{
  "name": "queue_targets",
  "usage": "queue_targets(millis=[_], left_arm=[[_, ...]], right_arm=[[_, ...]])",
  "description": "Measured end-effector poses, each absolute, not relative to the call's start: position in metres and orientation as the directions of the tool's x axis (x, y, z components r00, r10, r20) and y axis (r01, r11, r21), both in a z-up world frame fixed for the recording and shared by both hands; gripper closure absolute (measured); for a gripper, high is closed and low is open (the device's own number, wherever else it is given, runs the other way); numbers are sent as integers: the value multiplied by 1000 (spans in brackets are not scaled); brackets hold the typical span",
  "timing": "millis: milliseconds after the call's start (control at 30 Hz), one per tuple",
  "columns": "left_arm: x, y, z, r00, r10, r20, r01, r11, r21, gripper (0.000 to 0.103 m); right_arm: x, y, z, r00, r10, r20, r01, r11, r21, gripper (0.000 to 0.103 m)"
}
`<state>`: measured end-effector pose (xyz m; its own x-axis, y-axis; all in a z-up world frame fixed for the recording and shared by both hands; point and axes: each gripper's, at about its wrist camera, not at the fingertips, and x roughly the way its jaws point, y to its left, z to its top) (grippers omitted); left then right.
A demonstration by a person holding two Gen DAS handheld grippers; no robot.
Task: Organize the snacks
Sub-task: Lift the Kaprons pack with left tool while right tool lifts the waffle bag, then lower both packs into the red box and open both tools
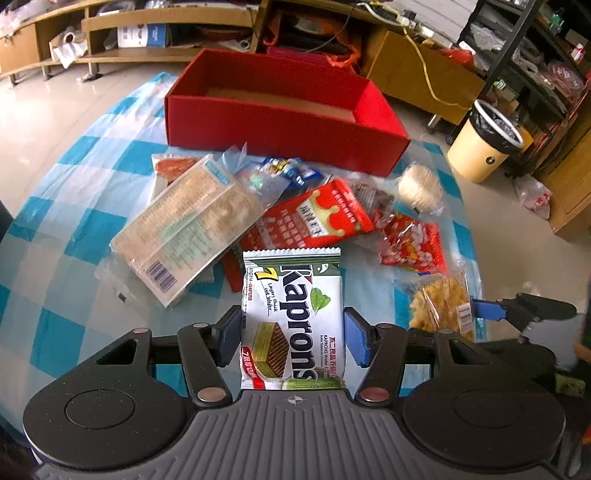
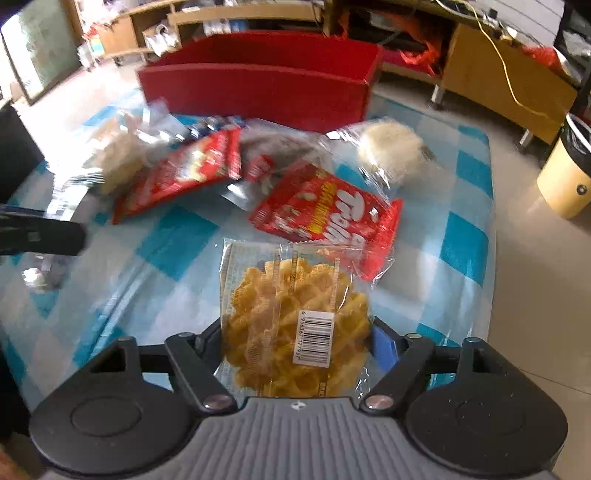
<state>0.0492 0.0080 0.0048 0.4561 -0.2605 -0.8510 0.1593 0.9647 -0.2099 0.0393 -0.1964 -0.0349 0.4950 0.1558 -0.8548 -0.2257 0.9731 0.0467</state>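
Observation:
My left gripper (image 1: 293, 338) is shut on a green and white Kaprons wafer pack (image 1: 293, 317), its blue pads pressing both sides. My right gripper (image 2: 295, 341) is shut on a clear bag of yellow lattice crisps (image 2: 291, 325); that bag also shows in the left wrist view (image 1: 441, 306). An open red box (image 1: 280, 107) stands at the far side of the checked table (image 1: 74, 221); it also shows in the right wrist view (image 2: 258, 85). Between the grippers and the box lies a pile of snacks: a long cracker pack (image 1: 188, 225), a red pack (image 1: 314, 218), a red Tromp bag (image 2: 328, 218).
A round white rice-cake pack (image 1: 421, 188) lies at the right near the box. A yellow waste bin (image 1: 484, 144) stands on the floor past the table's right edge. Wooden shelves (image 1: 147, 33) and a dark rack (image 1: 535, 55) line the back.

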Motion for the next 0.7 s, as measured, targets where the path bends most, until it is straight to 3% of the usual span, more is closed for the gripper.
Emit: queue_targets(millis=[133,333,700], left_arm=[[55,6,25,504,-282,-816,170,959,-226,38],[105,-4,52,581,-252,-774,162,968,-193,38],[233,-22,50,658,-119,-743,95,993,-75,38]], right_arm=[[39,-195,1,576,231,-785,-229,966,116,27],[98,-191,43,692,226,-686,-200,973,119,27],[233,-177,30,697,197,-690,-164,980,115,27]])
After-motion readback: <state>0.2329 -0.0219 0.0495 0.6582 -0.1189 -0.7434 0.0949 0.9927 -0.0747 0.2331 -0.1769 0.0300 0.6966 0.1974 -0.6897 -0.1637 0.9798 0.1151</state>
